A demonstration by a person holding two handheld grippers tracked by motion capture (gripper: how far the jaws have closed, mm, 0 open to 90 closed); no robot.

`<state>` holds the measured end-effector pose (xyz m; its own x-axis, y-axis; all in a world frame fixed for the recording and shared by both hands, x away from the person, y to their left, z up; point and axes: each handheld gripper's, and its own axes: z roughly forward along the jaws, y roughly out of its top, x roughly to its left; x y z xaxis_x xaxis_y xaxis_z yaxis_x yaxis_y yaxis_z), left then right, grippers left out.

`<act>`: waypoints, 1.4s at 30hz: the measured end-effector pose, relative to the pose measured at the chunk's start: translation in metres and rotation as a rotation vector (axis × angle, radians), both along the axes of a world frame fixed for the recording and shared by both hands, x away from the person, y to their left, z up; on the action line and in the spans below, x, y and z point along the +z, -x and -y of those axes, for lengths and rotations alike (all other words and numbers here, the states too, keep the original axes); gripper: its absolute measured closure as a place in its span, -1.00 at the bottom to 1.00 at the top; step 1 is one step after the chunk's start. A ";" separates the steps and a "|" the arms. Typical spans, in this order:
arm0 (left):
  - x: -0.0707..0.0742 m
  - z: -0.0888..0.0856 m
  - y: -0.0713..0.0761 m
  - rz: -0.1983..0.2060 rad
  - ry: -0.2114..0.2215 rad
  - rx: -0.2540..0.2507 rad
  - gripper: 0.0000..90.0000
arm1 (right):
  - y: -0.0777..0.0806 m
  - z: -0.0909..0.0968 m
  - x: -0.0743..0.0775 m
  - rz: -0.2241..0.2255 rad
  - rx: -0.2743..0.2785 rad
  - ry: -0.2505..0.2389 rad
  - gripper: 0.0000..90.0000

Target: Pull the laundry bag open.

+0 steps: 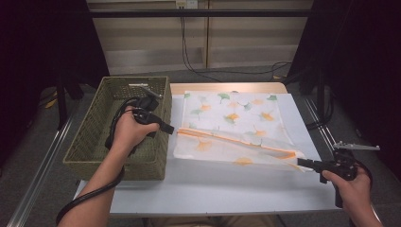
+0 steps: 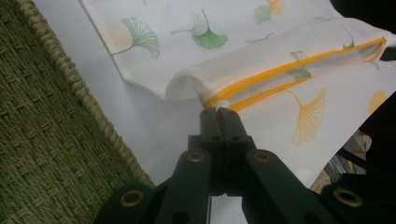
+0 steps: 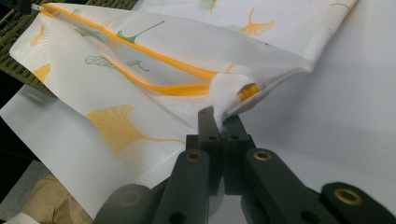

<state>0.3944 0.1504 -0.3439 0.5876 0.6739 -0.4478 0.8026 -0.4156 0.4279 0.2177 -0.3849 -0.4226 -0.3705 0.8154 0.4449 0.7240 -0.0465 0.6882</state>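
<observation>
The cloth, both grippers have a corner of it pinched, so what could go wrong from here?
1. Each grip is shallow: the left gripper and the right gripper clamp only the very edge of the cloth, so a corner could slip free if pulled.
2. The basket sits right beside the left hand; a sideways move might knock it.
3. Uneven pulling may leave the orange hem crooked.

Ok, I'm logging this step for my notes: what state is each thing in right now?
Cloth: spread on the table, near edge folded over and lifted.
Left tool: shut on the cloth's left corner.
Right tool: shut on the cloth's right corner.
Basket: upright beside the cloth, left hand over it.
</observation>
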 end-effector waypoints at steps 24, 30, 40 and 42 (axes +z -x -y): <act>0.000 0.006 0.007 -0.028 0.029 -0.027 1.00 | 0.002 -0.002 -0.002 -0.009 0.028 0.039 1.00; -0.003 0.009 0.008 -0.029 0.040 -0.041 1.00 | 0.002 -0.004 -0.004 -0.022 0.042 0.043 0.99; -0.008 0.022 0.014 -0.033 0.039 -0.072 1.00 | 0.001 -0.010 -0.011 -0.063 0.070 0.069 0.94; -0.009 0.024 0.015 -0.029 0.049 -0.071 1.00 | 0.001 -0.011 -0.011 -0.069 0.073 0.077 0.93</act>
